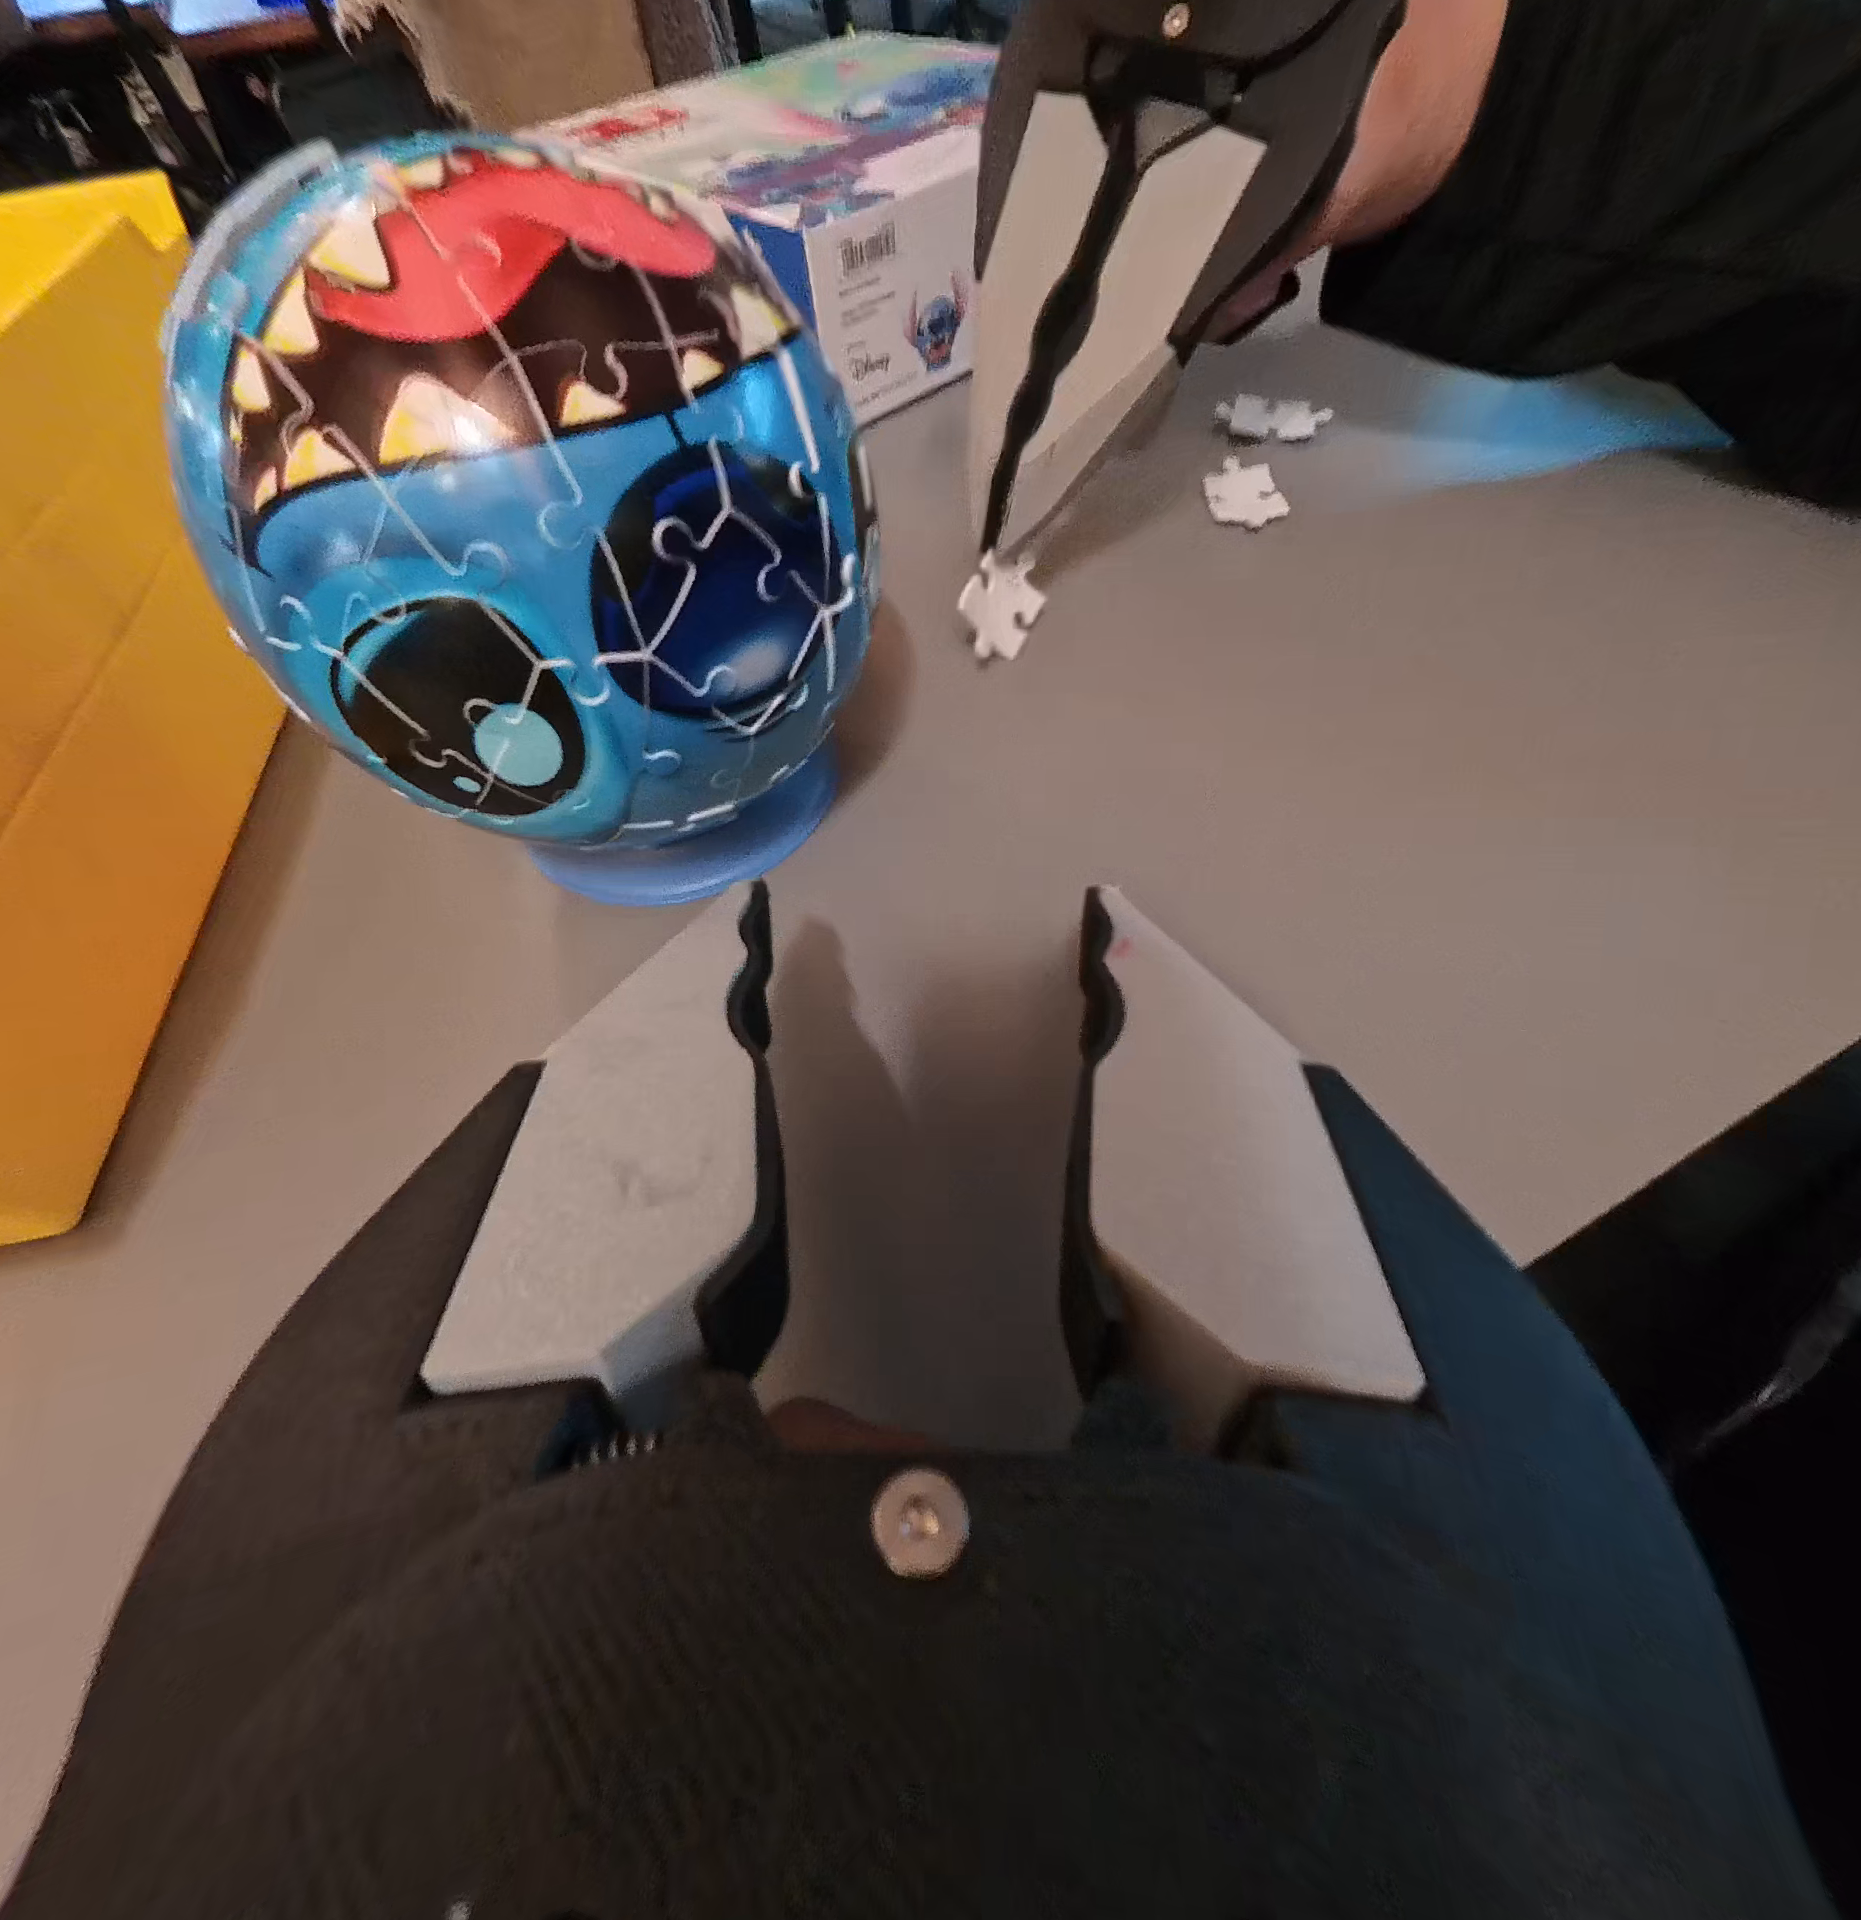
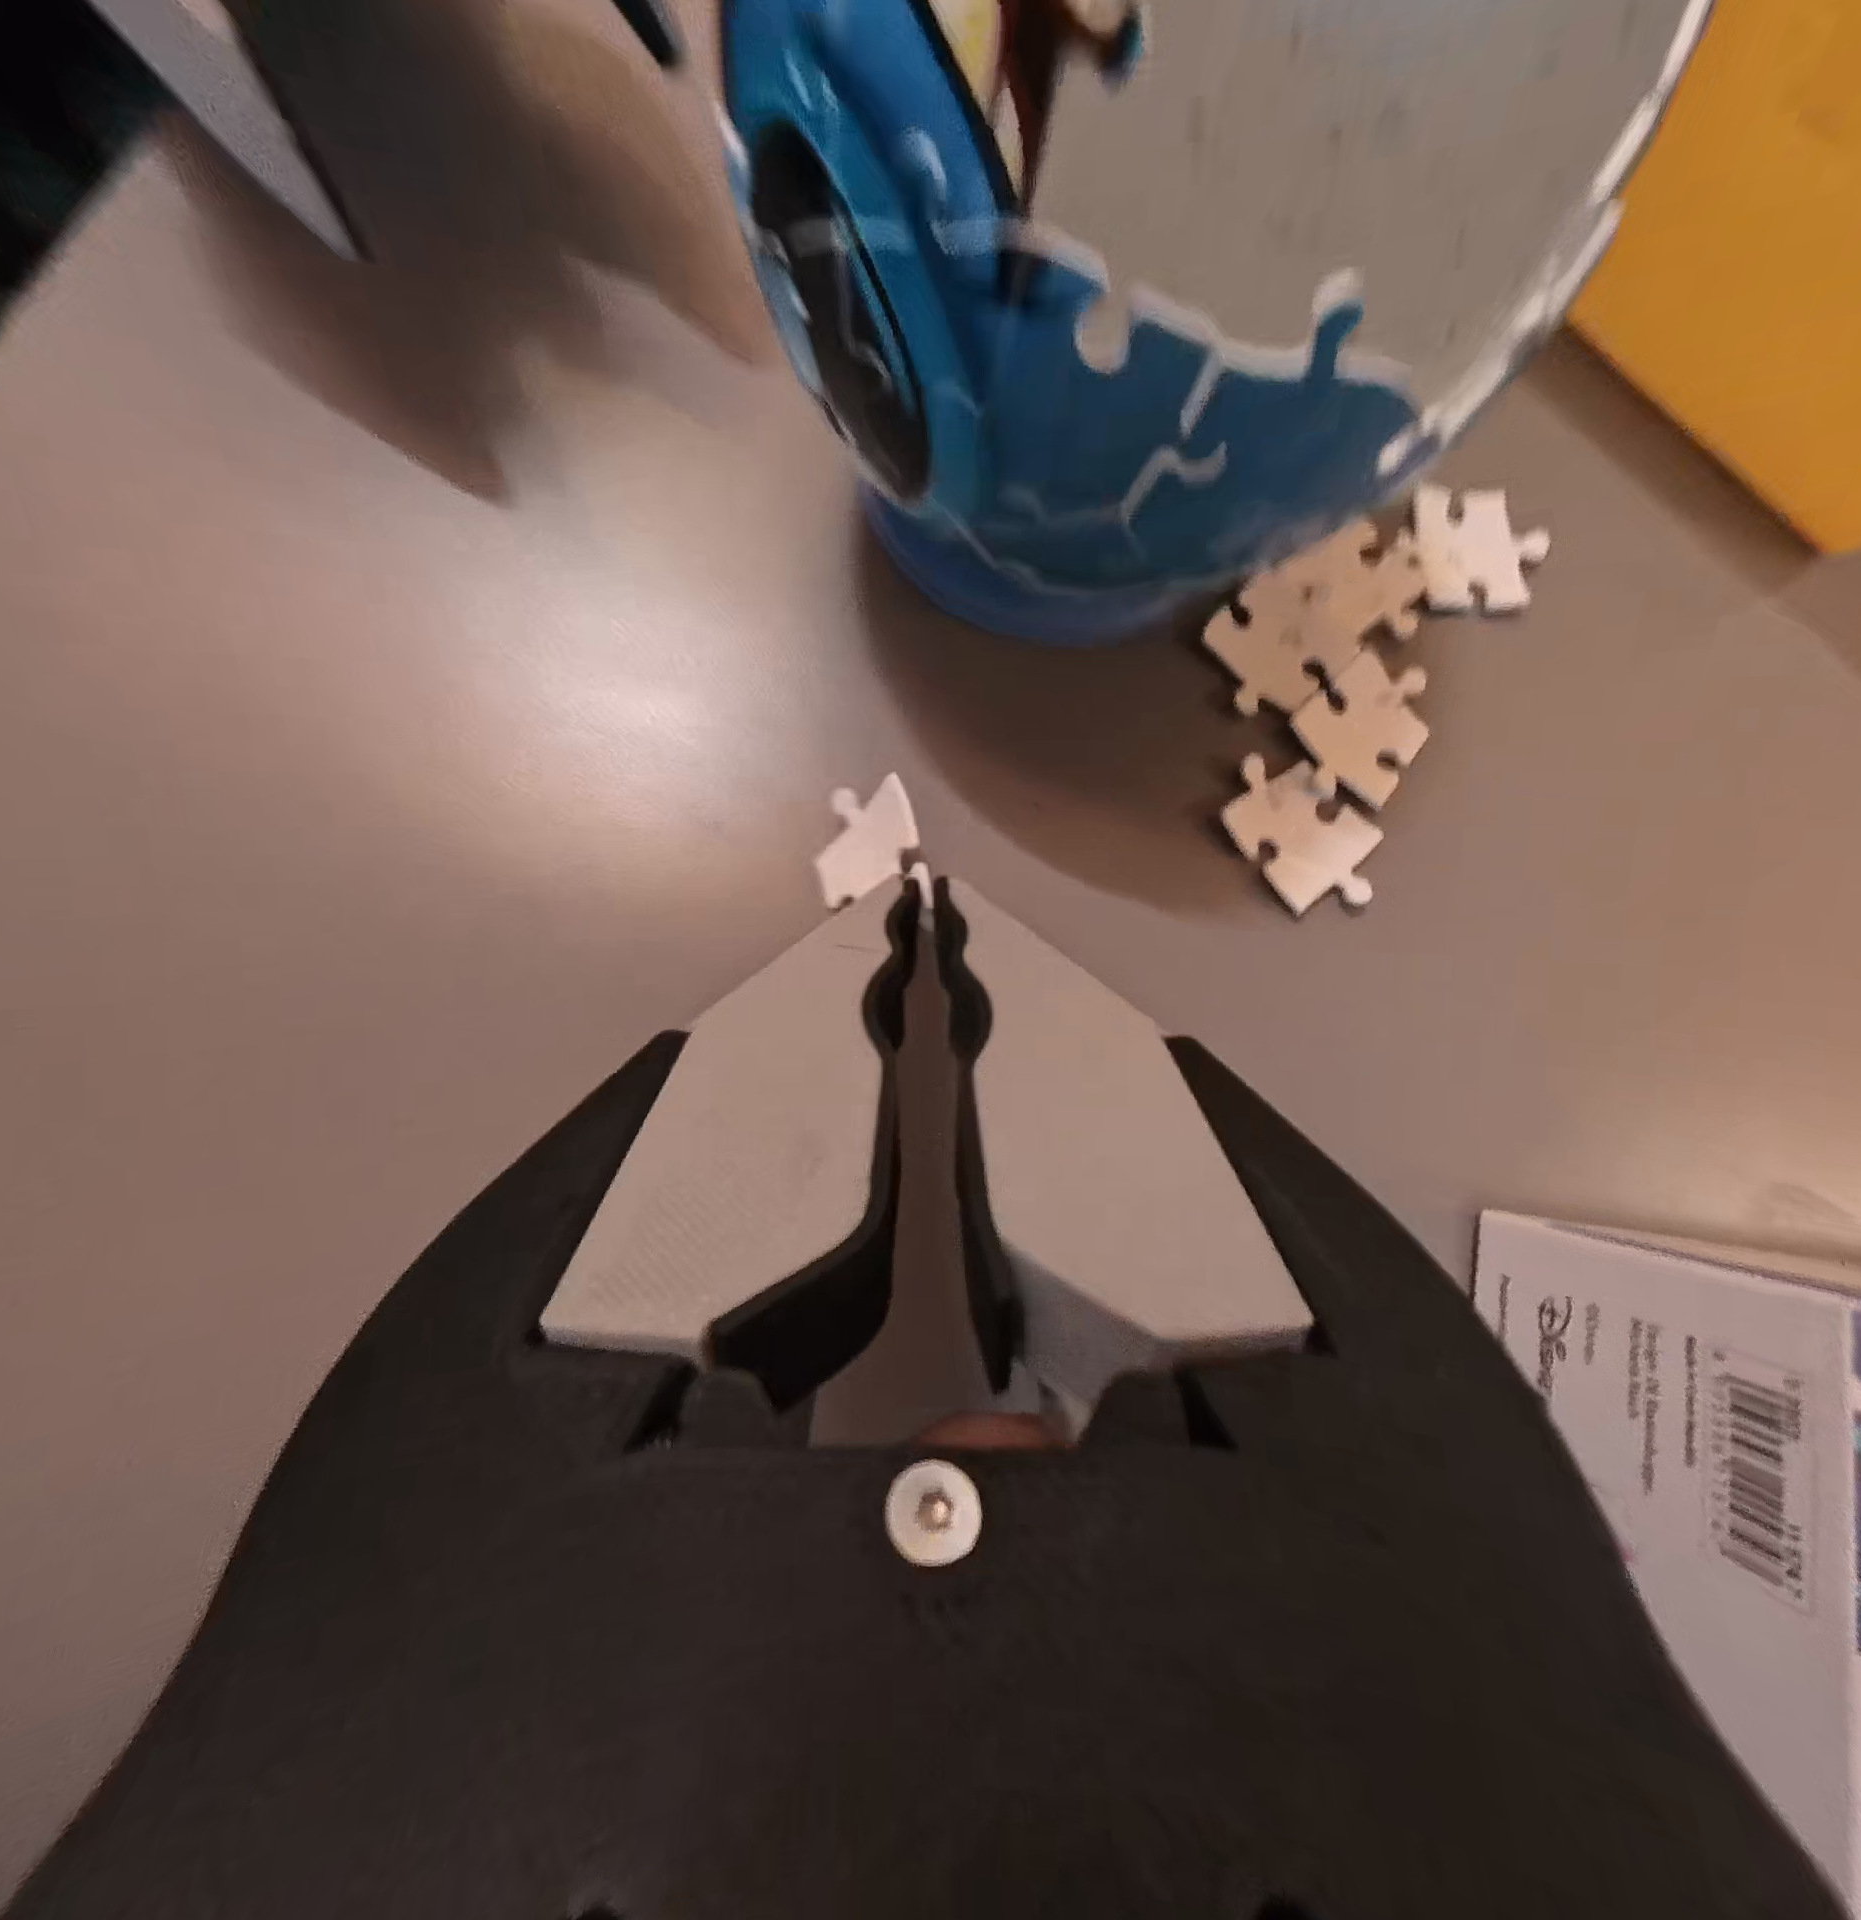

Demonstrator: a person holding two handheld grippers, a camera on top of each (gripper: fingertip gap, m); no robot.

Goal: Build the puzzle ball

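Puzzle ball (image 1: 510,520) stands on its blue base ring on the grey desk (image 1: 1321,831), just beside a yellow box (image 1: 95,675): printed face mostly assembled, but the right wrist view shows a wide unfilled gap in the far side, so roughly the last stretch is left. Loose pieces (image 2: 1331,675) lie white-side-up beside the base. Right gripper (image 2: 927,888) has its fingers pinched on one piece (image 2: 869,842) at desk level; left gripper (image 1: 921,914) hovers, fingers apart, empty. Product box (image 1: 864,208) behind carries a barcode and small print, not transcribed.
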